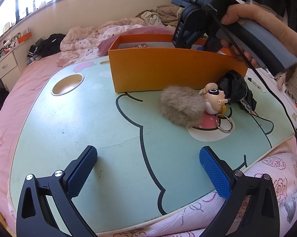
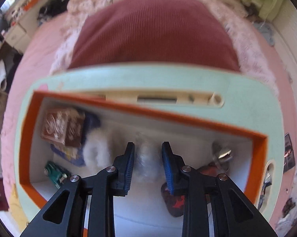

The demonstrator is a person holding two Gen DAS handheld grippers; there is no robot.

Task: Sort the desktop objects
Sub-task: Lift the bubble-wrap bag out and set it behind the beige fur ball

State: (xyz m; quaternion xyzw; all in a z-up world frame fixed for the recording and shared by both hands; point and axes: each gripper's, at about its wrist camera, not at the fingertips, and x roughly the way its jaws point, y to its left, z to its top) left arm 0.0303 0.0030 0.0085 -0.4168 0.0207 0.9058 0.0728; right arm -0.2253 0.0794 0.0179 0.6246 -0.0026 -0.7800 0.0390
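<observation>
An orange box (image 1: 168, 69) stands on the green lap table (image 1: 89, 118). In front of it lie a grey-brown fur pompom (image 1: 180, 104), a cartoon doll keychain (image 1: 215, 98) with a metal ring, and a black lace-trimmed cloth (image 1: 237, 88). My left gripper (image 1: 148, 169) is open and empty above the table's near part. My right gripper (image 2: 148, 162) hovers over the box interior (image 2: 188, 138), jaws partly apart around a blurred whitish fluffy thing (image 2: 146, 158); whether it is held I cannot tell. The box holds a brown packet (image 2: 63, 126), a green item (image 2: 54, 172), and metal bits (image 2: 221, 156).
The table sits on a pink bed (image 1: 16, 102) with crumpled blankets (image 1: 89, 37) behind. A round cup recess (image 1: 67, 84) is at the table's far left. A maroon cushion (image 2: 154, 33) lies beyond the table. A white dresser (image 1: 6, 67) stands at the left.
</observation>
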